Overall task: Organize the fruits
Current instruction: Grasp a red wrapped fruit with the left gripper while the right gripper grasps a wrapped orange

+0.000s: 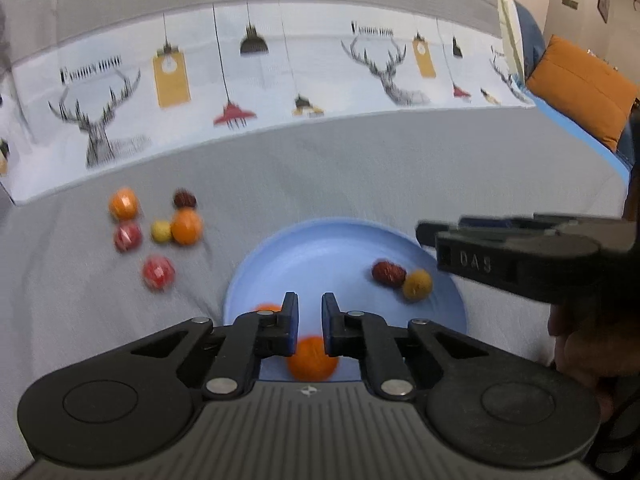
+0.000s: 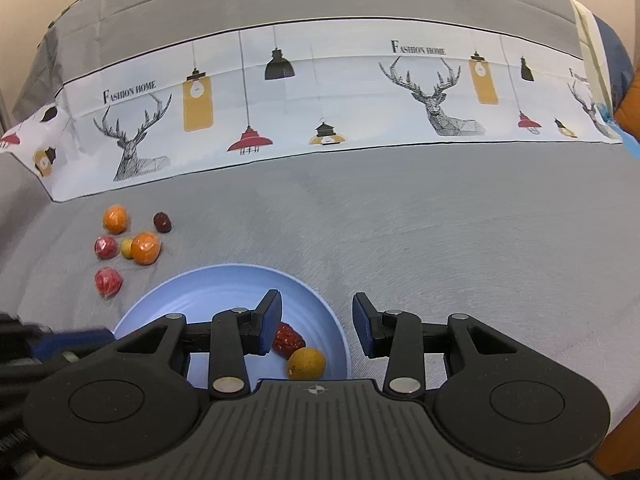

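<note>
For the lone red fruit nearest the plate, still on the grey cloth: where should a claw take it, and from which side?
Across the middle of the red fruit, coming from above. It is small and round with no handle, and it lies apart from the cluster behind it and the blue plate, so both fingers should have room.

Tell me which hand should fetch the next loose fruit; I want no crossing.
Left, probably. The loose fruits lie on the cloth left of the blue plate, on the left gripper's side; the right gripper hangs open over the plate's right part. The left jaws, shut, must open first.
</note>
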A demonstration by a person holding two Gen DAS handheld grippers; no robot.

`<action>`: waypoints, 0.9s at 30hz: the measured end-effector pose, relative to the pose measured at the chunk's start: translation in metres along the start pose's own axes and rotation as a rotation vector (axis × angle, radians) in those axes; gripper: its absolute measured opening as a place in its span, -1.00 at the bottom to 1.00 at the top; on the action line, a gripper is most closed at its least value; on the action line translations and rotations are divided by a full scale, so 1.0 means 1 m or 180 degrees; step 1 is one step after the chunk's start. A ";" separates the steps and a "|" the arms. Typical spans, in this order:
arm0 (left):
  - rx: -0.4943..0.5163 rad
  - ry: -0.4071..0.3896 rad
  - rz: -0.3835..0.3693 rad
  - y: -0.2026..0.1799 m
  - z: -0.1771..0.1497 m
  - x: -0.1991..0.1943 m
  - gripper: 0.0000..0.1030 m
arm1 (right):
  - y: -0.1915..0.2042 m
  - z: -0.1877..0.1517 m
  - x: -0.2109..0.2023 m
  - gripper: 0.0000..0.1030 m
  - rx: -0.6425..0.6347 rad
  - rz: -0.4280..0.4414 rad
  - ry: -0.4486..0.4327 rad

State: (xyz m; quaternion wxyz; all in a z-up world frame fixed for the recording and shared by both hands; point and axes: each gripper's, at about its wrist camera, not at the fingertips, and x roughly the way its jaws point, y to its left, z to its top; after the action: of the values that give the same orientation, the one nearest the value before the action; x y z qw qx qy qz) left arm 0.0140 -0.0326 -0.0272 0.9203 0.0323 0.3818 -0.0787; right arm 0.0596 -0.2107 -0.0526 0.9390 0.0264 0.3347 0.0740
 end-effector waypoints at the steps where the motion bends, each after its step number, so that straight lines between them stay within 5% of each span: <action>1: 0.0007 -0.0038 0.0013 0.002 0.003 -0.003 -0.75 | -0.001 0.000 0.000 -0.20 0.0017 -0.0002 -0.0005; 11: -0.0476 -0.0509 0.0268 0.087 0.092 -0.015 -0.75 | -0.001 0.006 -0.005 -0.32 0.0135 0.0082 -0.0091; 16: -0.1050 -0.0615 0.0469 0.153 0.087 0.004 -0.75 | 0.007 0.009 -0.011 -0.48 0.0096 0.0218 -0.0139; 20: -0.1640 -0.0124 0.0507 0.191 0.057 0.030 -0.81 | 0.013 0.014 -0.016 -0.58 0.0072 0.0368 -0.0177; 24: -0.1859 -0.0170 0.0528 0.210 0.062 0.035 -0.80 | 0.023 0.022 -0.018 -0.59 0.0059 0.0526 -0.0233; 27: -0.2124 -0.0044 0.0317 0.218 0.059 0.048 -0.80 | 0.032 0.031 -0.012 -0.59 0.0089 0.0693 -0.0220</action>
State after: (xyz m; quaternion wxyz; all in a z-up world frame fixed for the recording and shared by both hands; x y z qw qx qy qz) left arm 0.1250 0.1696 -0.0196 0.8854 -0.2527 0.3782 0.0955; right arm 0.0660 -0.1807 -0.0173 0.9360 0.0782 0.2983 0.1699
